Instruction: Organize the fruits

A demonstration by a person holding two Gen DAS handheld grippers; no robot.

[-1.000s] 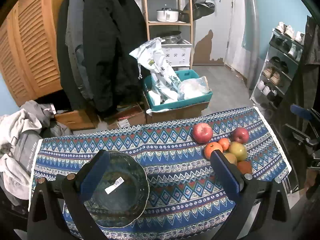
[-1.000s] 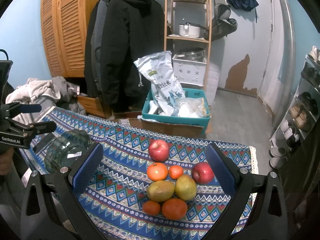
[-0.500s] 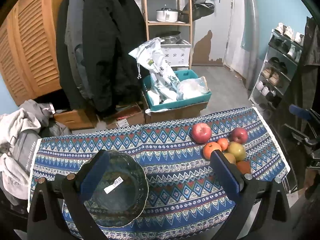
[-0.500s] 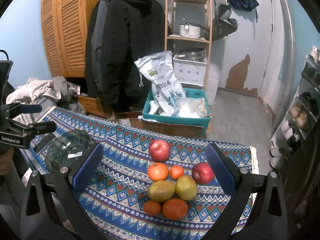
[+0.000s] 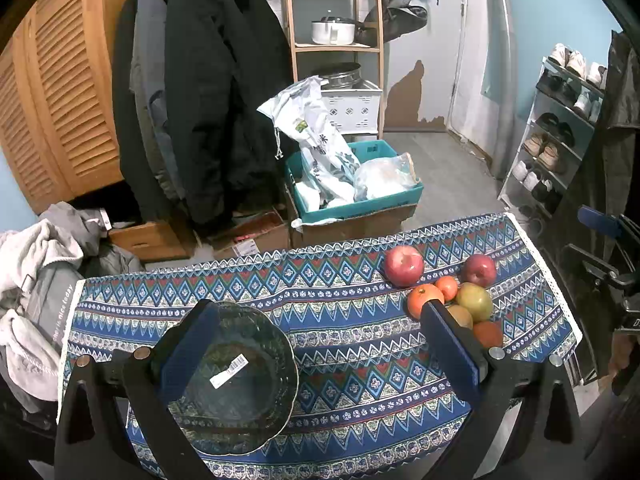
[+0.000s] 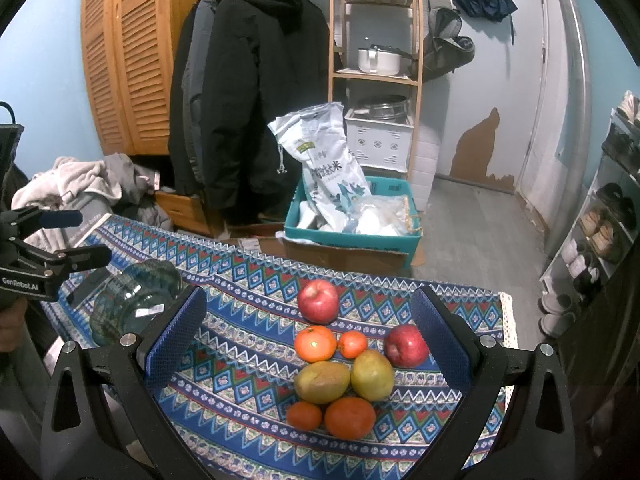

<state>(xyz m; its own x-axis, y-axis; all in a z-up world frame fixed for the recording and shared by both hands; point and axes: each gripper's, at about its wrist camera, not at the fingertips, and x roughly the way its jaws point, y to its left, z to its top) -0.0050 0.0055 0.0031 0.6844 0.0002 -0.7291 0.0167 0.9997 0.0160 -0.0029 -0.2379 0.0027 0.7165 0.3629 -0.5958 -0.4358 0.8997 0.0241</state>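
My left gripper (image 5: 316, 332): spread wide, holding nothing, above the dark glass bowl (image 5: 232, 380).
My right gripper (image 6: 308, 328): equally wide, empty, over the fruit.
Fruit: red apples, oranges and yellow-green pears (image 6: 344, 356) clustered on the patterned table (image 6: 248, 364).

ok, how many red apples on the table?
2. One red apple sits at the far end of the fruit cluster; the other red apple is on its right side, beside a yellow-green mango. None appear hidden.
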